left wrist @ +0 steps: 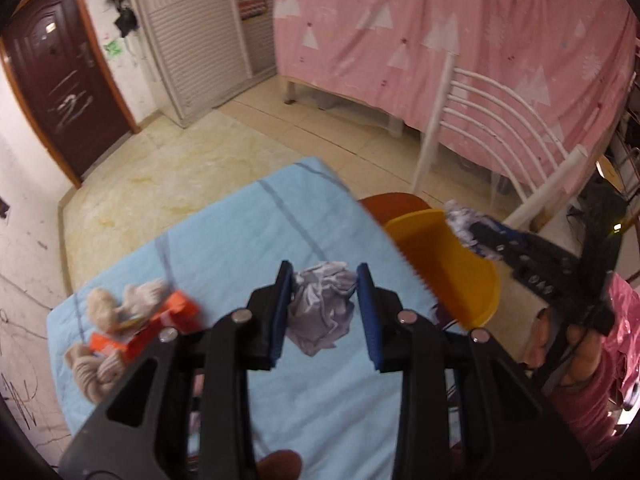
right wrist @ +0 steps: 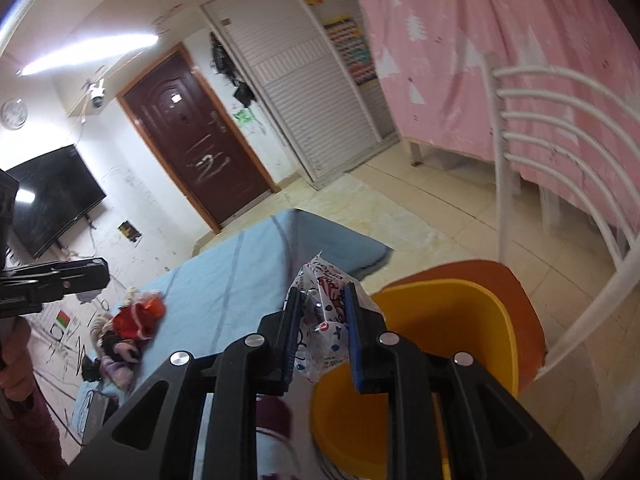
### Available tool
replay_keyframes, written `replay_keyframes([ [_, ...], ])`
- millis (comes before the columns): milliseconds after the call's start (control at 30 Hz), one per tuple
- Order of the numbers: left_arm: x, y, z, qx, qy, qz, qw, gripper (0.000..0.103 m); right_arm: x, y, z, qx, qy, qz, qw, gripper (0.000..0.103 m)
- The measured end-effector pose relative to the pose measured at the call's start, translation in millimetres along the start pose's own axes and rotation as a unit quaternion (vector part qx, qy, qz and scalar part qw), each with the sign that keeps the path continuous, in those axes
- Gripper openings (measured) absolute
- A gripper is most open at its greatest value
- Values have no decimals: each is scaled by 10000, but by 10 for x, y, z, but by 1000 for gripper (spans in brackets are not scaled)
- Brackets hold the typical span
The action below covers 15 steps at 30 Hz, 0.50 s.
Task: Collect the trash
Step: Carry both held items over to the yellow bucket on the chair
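My left gripper [left wrist: 323, 276] is shut on a crumpled grey-white paper wad [left wrist: 322, 312] and holds it above the blue tablecloth [left wrist: 224, 240]. My right gripper [right wrist: 323, 292] is shut on a printed plastic wrapper [right wrist: 324, 320], held just left of the rim of a yellow bin [right wrist: 452, 340]. In the left wrist view the right gripper [left wrist: 472, 232] with the wrapper [left wrist: 460, 216] hangs over the yellow bin [left wrist: 440, 256]. An orange packet [left wrist: 160, 320] lies among beige yarn skeins [left wrist: 104, 344] at the table's left.
The bin stands on an orange chair seat [right wrist: 520, 292] with a white barred backrest [right wrist: 552, 152]. A pink sheet [left wrist: 440, 40] covers the bed behind. A red-and-dark pile [right wrist: 128, 332] lies at the table's edge. The brown door [left wrist: 60, 76] stands beyond the tiled floor.
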<state>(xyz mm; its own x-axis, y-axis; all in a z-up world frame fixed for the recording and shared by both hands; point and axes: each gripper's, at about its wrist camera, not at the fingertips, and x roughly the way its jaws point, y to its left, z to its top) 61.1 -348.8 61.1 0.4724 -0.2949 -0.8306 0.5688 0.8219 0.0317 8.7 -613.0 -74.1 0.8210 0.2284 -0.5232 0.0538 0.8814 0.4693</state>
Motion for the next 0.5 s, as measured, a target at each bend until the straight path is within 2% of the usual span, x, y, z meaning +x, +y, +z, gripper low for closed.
replay_keyframes([
  [167,317,-474,245,234,330,-380,9985,31,104,-239,-22,247,121,-123,9995,15],
  [233,420,-634,299,324,405,-418,9978,31,107,-315,-39,298,132,-193,9993,15],
  [433,687,-987,433,469,617,-616,9951,33,123,-479,-33,496,191,-249,9983,24],
  [467,717,-1019,451,478,633,-618,9949,39,118,-495,-36,507,180,-249,9982,27],
  [500,748,-1045,470,488,627,-581,9951,51,115,-503,-29,509,174,-248,9982,30],
])
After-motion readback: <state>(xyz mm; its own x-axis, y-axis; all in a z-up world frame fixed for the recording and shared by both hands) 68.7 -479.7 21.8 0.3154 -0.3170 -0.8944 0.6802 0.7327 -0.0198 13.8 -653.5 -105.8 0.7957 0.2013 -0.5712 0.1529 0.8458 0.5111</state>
